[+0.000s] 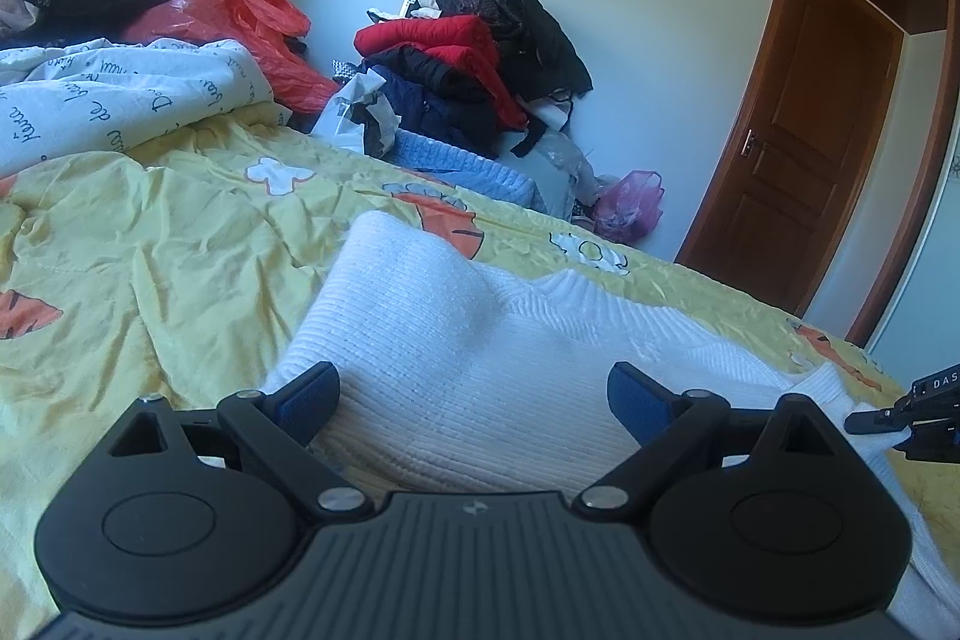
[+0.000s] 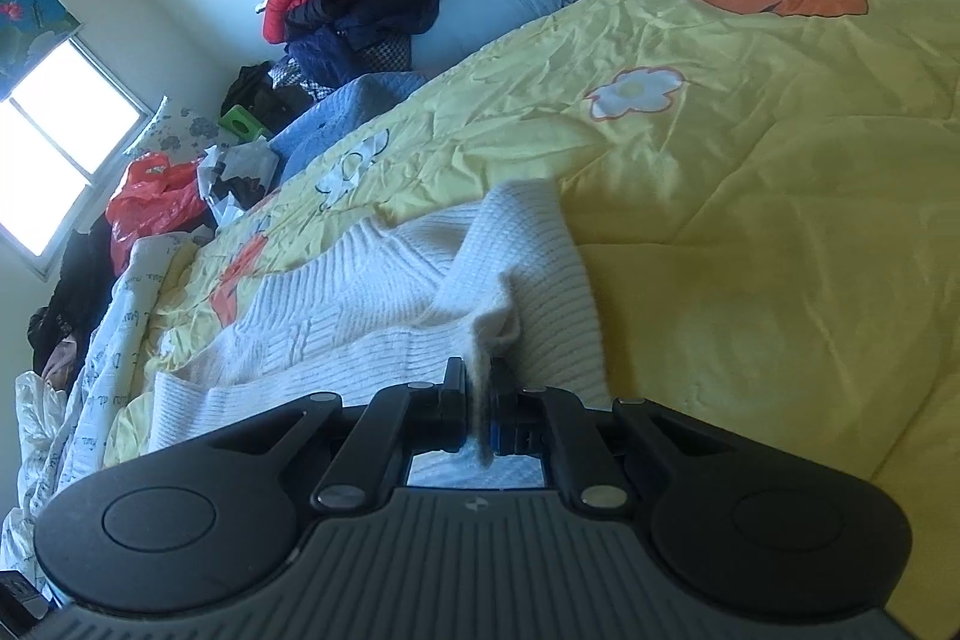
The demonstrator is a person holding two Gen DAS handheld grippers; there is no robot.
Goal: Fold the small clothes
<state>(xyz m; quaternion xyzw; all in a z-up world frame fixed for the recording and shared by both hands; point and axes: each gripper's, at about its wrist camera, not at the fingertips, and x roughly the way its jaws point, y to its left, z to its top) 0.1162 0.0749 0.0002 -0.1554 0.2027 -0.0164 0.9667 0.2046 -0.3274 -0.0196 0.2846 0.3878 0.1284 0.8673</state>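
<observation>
A white knitted sweater [image 1: 456,340] lies on the yellow flowered bedspread [image 1: 150,244]. My left gripper [image 1: 474,394] is open, its blue-padded fingers spread low over the sweater's near part, one sleeve folded across in front of it. My right gripper [image 2: 478,400] is shut on an edge of the white sweater [image 2: 336,316] and holds that fold lifted a little off the bedspread [image 2: 750,220]. Part of the right gripper shows at the right edge of the left wrist view [image 1: 924,412].
A heap of red, black and navy clothes [image 1: 474,58] stands beyond the bed by the wall. A red plastic bag [image 1: 240,22] and a white lettered quilt [image 1: 108,94] lie at the bed's far left. A brown door [image 1: 798,142] is at right.
</observation>
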